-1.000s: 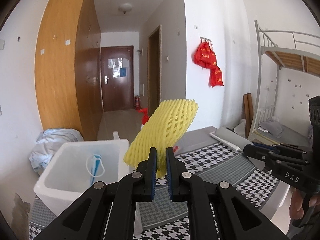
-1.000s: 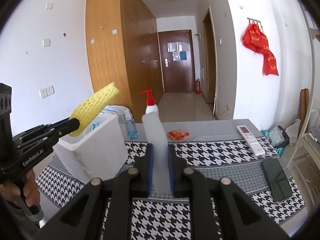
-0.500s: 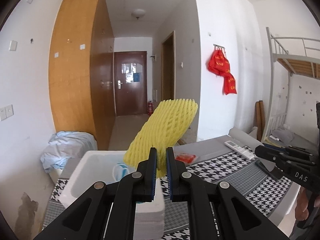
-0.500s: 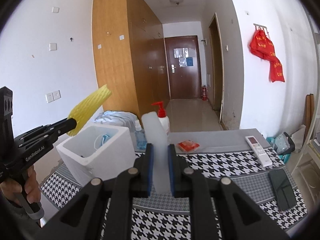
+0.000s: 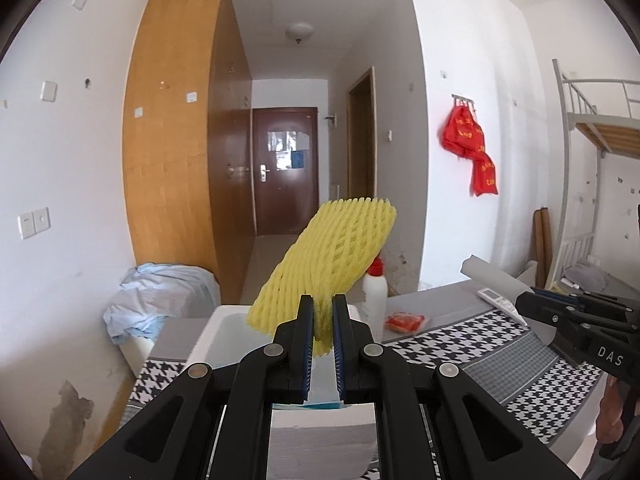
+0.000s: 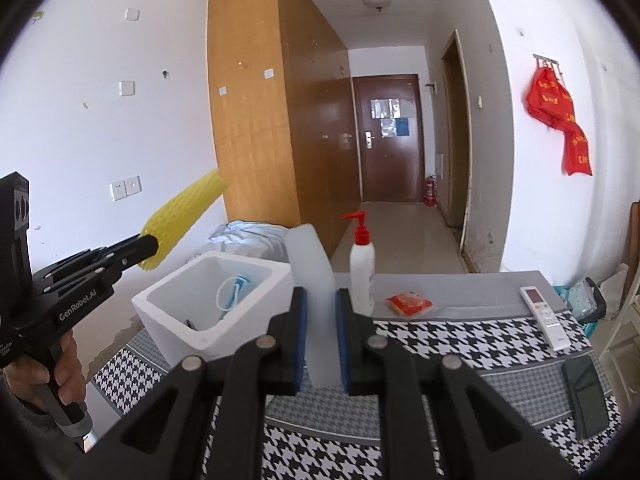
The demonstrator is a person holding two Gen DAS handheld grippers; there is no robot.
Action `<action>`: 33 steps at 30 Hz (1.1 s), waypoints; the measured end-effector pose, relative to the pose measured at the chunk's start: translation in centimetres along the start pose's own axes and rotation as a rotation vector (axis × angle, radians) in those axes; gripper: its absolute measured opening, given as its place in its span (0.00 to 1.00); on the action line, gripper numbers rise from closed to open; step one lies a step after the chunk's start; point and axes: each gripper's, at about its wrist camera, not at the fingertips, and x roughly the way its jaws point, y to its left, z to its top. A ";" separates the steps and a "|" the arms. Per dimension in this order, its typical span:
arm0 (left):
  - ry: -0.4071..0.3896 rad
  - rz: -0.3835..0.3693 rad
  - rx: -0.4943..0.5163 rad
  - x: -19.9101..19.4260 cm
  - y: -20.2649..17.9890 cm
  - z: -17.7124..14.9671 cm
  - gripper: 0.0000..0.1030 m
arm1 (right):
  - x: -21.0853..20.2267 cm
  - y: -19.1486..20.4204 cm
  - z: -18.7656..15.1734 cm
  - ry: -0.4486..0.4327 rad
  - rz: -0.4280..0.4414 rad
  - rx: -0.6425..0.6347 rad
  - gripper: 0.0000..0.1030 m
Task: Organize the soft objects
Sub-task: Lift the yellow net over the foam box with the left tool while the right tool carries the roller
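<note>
My left gripper [image 5: 321, 322] is shut on a yellow foam net sleeve [image 5: 328, 256] and holds it tilted up over the white foam box [image 5: 224, 332]. From the right wrist view the left gripper [image 6: 146, 246] holds the sleeve [image 6: 182, 210] above and left of the box [image 6: 208, 312]. My right gripper [image 6: 321, 312] is shut on a translucent white foam piece [image 6: 316, 280], held above the table to the right of the box. The box holds a blue and white face mask [image 6: 232, 294].
A checked cloth [image 6: 460, 344] covers the table. A white pump bottle with red top [image 6: 362, 260], a red packet [image 6: 408, 303], a remote control [image 6: 544, 316] and a dark phone [image 6: 586, 392] lie on it. A blue cloth heap [image 5: 160, 296] lies behind the box.
The left gripper has swung left and moved over the foam box with the yellow sleeve. The right gripper has drawn back a little with the foam piece still in it.
</note>
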 end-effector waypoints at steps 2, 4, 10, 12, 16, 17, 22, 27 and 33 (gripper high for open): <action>-0.003 0.013 -0.004 -0.1 0.5 -0.1 0.09 | 0.3 0.4 0.1 0.001 0.010 -0.006 0.16; -0.003 0.028 -0.005 -0.3 0.9 -0.2 0.09 | 0.7 0.8 0.2 0.005 0.022 -0.011 0.16; 0.002 0.066 -0.021 -0.4 2.1 -0.5 0.09 | 1.9 2.0 0.5 0.010 0.058 -0.028 0.16; 0.000 0.081 -0.027 -0.6 2.6 -0.5 0.09 | 2.4 2.4 0.7 0.013 0.067 -0.034 0.16; 0.002 0.110 -0.035 -1.0 3.6 -0.6 0.09 | 3.2 3.1 0.9 0.021 0.089 -0.045 0.16; 0.001 0.115 -0.036 -1.1 3.8 -0.6 0.09 | 3.4 3.3 1.0 0.022 0.092 -0.049 0.16; 0.002 0.136 -0.045 -1.5 4.8 -0.7 0.09 | 4.6 4.7 1.2 0.039 0.114 -0.066 0.16; 0.003 0.142 -0.047 -2.0 5.7 -1.2 0.09 | 5.6 5.8 1.3 0.050 0.123 -0.077 0.16; 0.003 0.135 -0.051 -2.2 6.4 -1.4 0.09 | 6.5 7.5 1.3 0.067 0.121 -0.088 0.16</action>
